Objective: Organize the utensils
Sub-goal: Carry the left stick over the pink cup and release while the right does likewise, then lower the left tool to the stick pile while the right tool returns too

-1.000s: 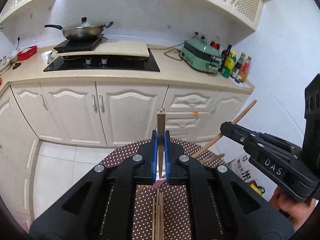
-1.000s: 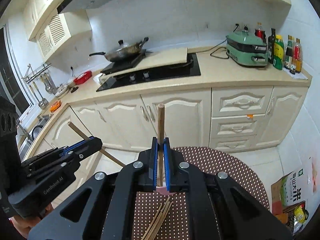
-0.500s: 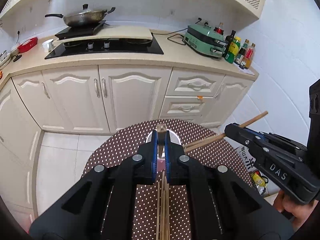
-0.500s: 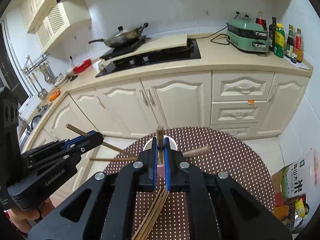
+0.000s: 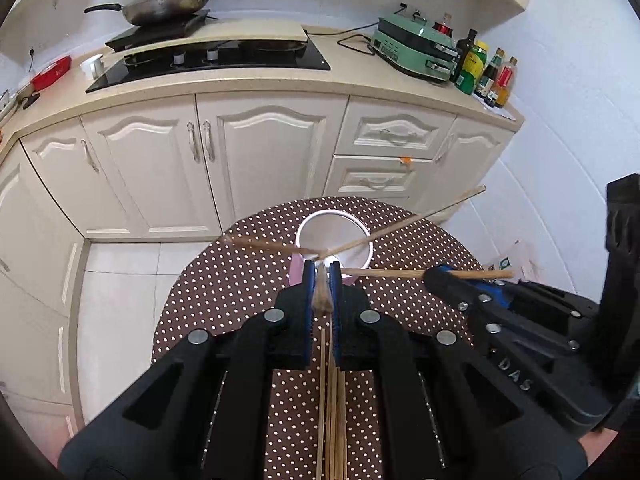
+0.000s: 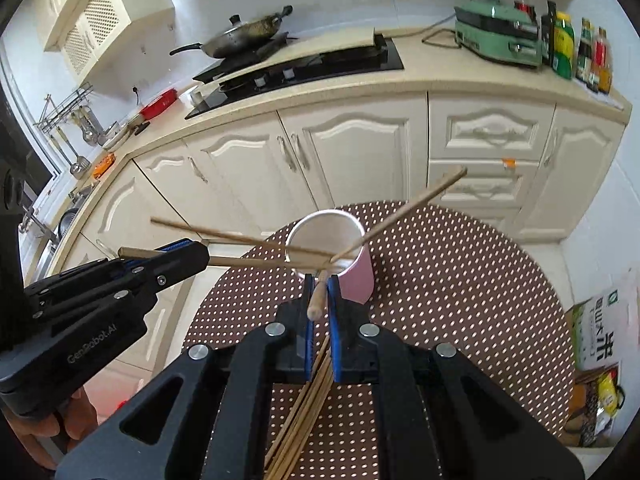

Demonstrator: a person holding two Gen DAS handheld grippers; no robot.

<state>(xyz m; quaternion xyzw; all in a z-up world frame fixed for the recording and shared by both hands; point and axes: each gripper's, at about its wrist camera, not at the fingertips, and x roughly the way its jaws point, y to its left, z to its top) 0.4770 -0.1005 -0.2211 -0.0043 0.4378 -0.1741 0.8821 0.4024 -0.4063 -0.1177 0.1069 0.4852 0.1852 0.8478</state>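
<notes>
A pink cup (image 6: 358,276) with a white inside (image 5: 336,236) stands on a round brown dotted table (image 5: 224,280). My left gripper (image 5: 321,280) is shut on a wooden chopstick (image 5: 322,298) just before the cup's near rim. My right gripper (image 6: 318,284) is shut on another chopstick (image 6: 316,300), tipped toward the cup. Two chopsticks (image 6: 404,212) lean across the cup mouth. Several chopsticks (image 5: 332,408) lie on the table under the grippers. Each gripper shows in the other's view, the right (image 5: 434,276) and the left (image 6: 200,254).
White kitchen cabinets (image 5: 260,160) and a counter with a black hob (image 5: 216,60), a wok (image 5: 168,0), a green appliance (image 5: 416,48) and bottles (image 5: 484,72) stand behind the table. A cardboard box (image 6: 600,320) sits on the floor at the right.
Both grippers have tilted down and moved toward the cup, bringing their chopsticks from upright to pointing at the cup mouth. The cup has grown larger in both views.
</notes>
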